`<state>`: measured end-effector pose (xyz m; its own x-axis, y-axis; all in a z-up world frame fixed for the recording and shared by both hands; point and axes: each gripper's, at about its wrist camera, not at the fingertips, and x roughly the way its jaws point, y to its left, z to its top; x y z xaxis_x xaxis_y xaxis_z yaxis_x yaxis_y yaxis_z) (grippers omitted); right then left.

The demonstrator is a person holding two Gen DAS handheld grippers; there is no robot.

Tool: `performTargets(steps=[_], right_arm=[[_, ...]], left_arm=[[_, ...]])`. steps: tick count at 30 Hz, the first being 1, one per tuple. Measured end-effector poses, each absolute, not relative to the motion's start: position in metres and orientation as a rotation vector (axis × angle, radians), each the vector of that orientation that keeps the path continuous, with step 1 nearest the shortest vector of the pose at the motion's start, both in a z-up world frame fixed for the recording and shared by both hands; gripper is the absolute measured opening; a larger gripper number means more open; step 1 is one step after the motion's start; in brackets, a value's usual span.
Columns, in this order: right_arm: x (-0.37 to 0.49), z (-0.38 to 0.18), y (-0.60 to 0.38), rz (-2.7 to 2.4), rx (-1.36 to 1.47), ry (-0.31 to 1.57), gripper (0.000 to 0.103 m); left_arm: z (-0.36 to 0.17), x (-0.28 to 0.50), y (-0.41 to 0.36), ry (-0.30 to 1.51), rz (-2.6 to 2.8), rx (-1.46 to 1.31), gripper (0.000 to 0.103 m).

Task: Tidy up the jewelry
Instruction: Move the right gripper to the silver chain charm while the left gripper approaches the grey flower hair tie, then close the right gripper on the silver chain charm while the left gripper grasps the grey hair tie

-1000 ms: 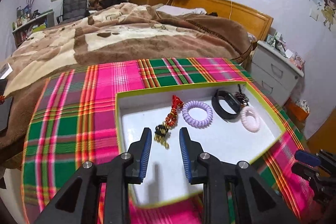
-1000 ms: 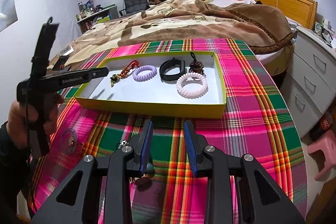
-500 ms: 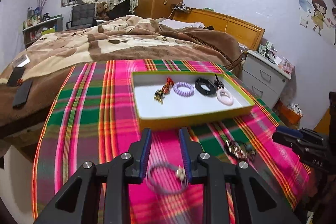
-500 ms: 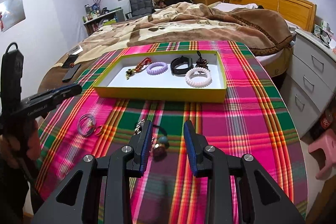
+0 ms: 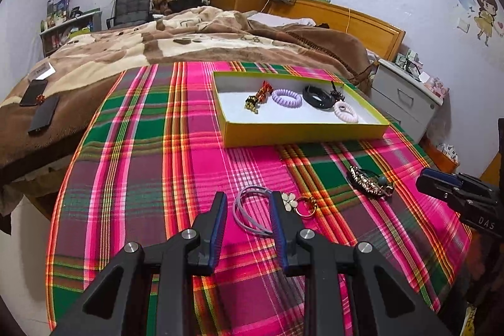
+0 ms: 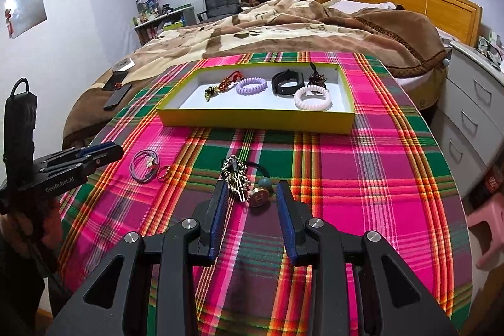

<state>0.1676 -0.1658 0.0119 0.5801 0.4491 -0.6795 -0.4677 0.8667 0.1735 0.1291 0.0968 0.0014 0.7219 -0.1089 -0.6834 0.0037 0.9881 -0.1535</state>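
Grey hair tie (image 5: 252,211) between parted left gripper (image 5: 249,200) fingers, seemingly untouched; right gripper (image 6: 250,189) wide.

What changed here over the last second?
The left gripper pulled back from over the tray to the hair ties on the cloth; it stands open around them. The right gripper backed off slightly, open by the beaded bracelet. Nothing was grasped; the tray's contents stayed put.

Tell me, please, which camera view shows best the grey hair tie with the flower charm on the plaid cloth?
The left wrist view. There the grey hair tie lies close, just ahead of the open left gripper, with its flower charm and gold ring clear. In the right wrist view it is small, off to the left, with its details hard to make out.
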Motion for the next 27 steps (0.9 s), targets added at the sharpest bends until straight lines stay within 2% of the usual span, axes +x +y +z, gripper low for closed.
performTargets(steps=[14, 24, 27], right_arm=[[0.179, -0.003, -0.147, 0.557, -0.075, 0.825, 0.035], [0.204, -0.009, -0.121, 0.612, -0.153, 0.862, 0.034], [0.208, -0.015, -0.115, 0.609, -0.18, 0.888, 0.025]], left_arm=[[-0.022, 0.152, 0.092, 0.894, -0.02, -0.144, 0.027], [-0.022, 0.153, 0.09, 0.897, -0.008, -0.133, 0.024], [-0.023, 0.155, 0.09, 0.899, -0.009, -0.13, 0.017]])
